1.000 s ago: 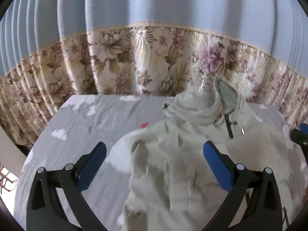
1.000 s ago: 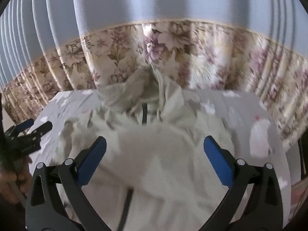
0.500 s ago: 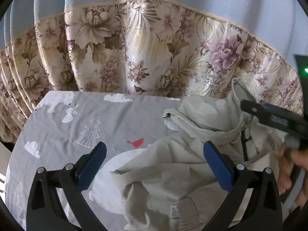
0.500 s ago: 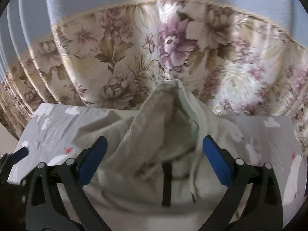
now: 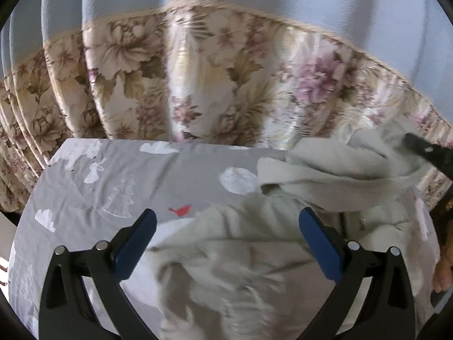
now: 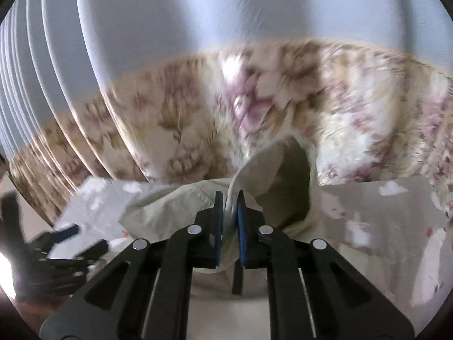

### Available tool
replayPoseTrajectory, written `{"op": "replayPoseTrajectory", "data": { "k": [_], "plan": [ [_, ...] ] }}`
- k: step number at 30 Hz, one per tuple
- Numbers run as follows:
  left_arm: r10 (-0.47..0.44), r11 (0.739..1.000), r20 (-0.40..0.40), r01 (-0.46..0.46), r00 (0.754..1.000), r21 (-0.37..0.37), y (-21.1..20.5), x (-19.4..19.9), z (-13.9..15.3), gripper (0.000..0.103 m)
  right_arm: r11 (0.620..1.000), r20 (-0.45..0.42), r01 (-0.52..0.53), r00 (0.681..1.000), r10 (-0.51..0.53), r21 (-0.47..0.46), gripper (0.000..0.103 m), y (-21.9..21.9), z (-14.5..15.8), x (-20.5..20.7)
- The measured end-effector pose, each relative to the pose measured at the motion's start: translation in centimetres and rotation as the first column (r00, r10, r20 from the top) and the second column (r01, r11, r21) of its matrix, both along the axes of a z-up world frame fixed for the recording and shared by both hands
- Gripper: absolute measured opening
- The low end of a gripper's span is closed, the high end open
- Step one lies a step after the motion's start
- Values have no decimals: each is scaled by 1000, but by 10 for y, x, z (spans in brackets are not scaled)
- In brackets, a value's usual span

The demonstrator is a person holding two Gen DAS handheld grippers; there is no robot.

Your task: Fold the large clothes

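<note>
A pale beige hooded zip jacket [image 5: 283, 243] lies crumpled on a table under a grey printed cloth [image 5: 119, 175]. My left gripper [image 5: 223, 235] is open above the jacket's left part, with cloth between and below its blue pads and nothing gripped. My right gripper [image 6: 228, 212] is shut on the jacket's hood edge [image 6: 271, 175], which stands up beyond the fingertips. The right gripper's tip shows in the left wrist view [image 5: 424, 150] at the far right, against the hood. The left gripper shows blurred in the right wrist view [image 6: 68, 243] at the lower left.
A floral curtain [image 5: 198, 85] with a blue upper part hangs right behind the table's far edge. A hand [image 5: 444, 266] holds the right gripper at the right edge of the left wrist view. The grey cloth lies bare left of the jacket.
My right gripper has moved forward to the hood and shut on its edge. My left gripper has stayed open and shifted over the jacket's left part.
</note>
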State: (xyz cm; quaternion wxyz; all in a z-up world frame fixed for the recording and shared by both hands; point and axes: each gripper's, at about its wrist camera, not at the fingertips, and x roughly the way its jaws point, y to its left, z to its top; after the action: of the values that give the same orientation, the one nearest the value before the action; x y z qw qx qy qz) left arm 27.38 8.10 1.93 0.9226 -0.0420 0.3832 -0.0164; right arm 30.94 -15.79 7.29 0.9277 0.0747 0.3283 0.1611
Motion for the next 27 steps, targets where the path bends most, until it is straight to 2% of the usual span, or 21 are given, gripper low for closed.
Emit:
{"op": "replayPoseTrajectory", "data": {
  "k": [3, 5, 8, 12, 16, 19, 21, 22, 23, 25, 27],
  "plan": [
    [-24, 999, 6, 24, 1000, -22, -16, -22, 5, 101, 998, 42, 20, 999, -23, 66, 9, -36, 19, -46],
    [-38, 999, 23, 39, 999, -30, -24, -42, 9, 101, 995, 40, 27, 999, -31, 95, 9, -59, 18, -76],
    [-47, 999, 34, 47, 998, -9, -33, -72, 12, 101, 992, 10, 40, 999, -41, 118, 9, -84, 0, -128],
    [-51, 999, 32, 51, 998, 5, -40, -110, 14, 101, 990, -56, 37, 998, -30, 137, 9, -96, -34, -182],
    [-40, 998, 37, 39, 999, 46, -48, -146, 11, 101, 995, -91, 43, 995, -35, 90, 8, -96, -65, -224],
    [-25, 996, 17, 24, 1000, 82, -52, -159, 5, 101, 997, -81, 75, 994, -76, -11, 10, -99, -78, -238],
    [-9, 995, 17, 7, 1000, 103, -53, -160, 3, 101, 993, -63, 102, 992, -105, -57, 28, -107, -80, -243],
    [-7, 995, 21, 5, 1000, 104, -53, -159, 3, 101, 993, -46, 111, 992, -113, -50, 49, -112, -77, -245],
    [-2, 995, 15, 1, 1000, 104, -52, -156, 2, 101, 992, -33, 113, 993, -114, -50, 58, -117, -73, -245],
    [7, 995, 14, -9, 1000, 98, -51, -147, 1, 101, 993, -18, 100, 995, -102, -60, 58, -125, -64, -238],
    [14, 992, 2, -14, 1000, 126, -51, -131, -3, 101, 993, -8, 91, 996, -92, -69, 58, -128, -56, -228]
  ]
}}
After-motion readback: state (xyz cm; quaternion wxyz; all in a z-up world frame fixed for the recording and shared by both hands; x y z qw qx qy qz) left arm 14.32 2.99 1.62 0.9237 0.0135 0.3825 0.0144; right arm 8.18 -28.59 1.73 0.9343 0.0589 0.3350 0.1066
